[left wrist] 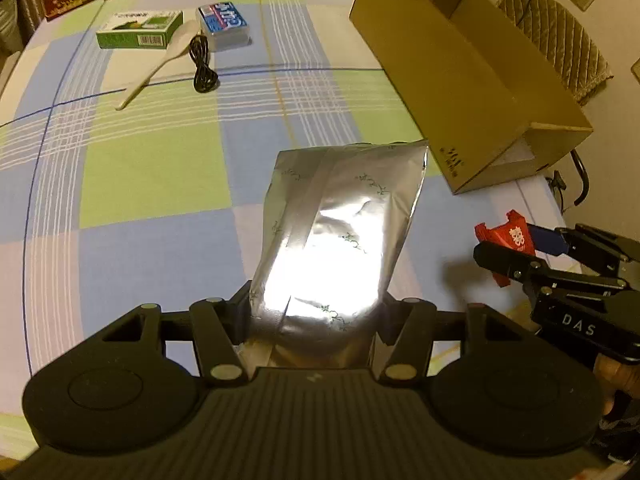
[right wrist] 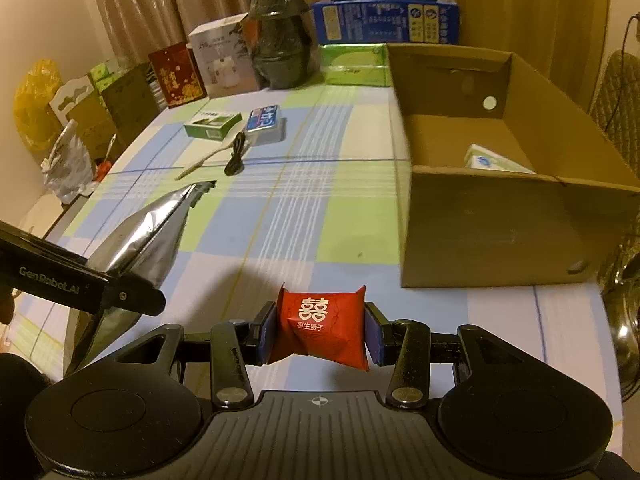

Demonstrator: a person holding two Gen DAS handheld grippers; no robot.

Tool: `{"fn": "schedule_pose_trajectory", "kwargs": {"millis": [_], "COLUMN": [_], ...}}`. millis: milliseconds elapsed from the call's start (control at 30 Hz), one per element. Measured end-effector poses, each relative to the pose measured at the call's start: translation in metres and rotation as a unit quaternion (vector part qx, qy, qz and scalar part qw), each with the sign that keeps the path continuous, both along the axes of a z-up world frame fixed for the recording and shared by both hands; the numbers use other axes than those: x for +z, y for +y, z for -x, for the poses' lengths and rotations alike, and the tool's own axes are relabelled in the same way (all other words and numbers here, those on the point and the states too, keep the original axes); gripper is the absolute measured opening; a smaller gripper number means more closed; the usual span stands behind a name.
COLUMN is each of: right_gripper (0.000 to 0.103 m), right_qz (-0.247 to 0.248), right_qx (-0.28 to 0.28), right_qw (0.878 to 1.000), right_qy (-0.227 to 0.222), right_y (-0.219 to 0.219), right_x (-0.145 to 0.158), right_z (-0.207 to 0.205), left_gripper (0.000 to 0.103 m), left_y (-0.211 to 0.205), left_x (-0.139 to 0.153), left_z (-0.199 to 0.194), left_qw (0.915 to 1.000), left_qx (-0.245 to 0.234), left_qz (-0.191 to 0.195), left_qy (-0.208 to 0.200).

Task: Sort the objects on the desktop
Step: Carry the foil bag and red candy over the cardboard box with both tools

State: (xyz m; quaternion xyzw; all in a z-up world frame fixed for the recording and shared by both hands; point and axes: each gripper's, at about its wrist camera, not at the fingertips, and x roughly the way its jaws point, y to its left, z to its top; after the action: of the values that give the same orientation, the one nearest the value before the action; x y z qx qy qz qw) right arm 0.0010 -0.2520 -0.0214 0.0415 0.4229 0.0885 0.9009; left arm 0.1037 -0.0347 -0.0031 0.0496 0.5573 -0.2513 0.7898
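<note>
Foil pouch (left wrist: 336, 240) pinched in left gripper (left wrist: 320, 320); right gripper (right wrist: 322, 330) pinches red packet (right wrist: 322, 326); cardboard box (right wrist: 500, 232) nr.

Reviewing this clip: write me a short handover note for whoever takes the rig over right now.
Left claw: shut on the foil bag, lifted off the table.
Right claw: shut on the red packet, also lifted.
Cardboard box: open, one white packet inside.
Left on the table: green box, tin, spoon, black cable.
Next, probably: drop both held items in the box.
</note>
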Motion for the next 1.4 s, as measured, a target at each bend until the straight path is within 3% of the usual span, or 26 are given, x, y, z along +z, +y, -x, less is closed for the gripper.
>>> {"fn": "schedule_pose_trajectory", "kwargs": {"millis": [667, 1400], "right_gripper": [0.042, 0.042], "right_qz": [-0.005, -0.005], "right_qx": [-0.043, -0.070], "right_qw": [0.998, 0.995], "right_qy": [-0.041, -0.073], "right_y": [-0.039, -0.064], "right_x": [0.027, 0.043], "right_z": [0.024, 0.028], "left_gripper": [0.053, 0.053], "left_y": [-0.025, -0.051], "left_x": [0.031, 0.049], "left_z": [0.036, 0.043], "left_qw": [0.9954, 0.9941], "left_qx": [0.072, 0.079], "left_qz": [0.064, 0.072], "left_qy": [-0.002, -0.019]}}
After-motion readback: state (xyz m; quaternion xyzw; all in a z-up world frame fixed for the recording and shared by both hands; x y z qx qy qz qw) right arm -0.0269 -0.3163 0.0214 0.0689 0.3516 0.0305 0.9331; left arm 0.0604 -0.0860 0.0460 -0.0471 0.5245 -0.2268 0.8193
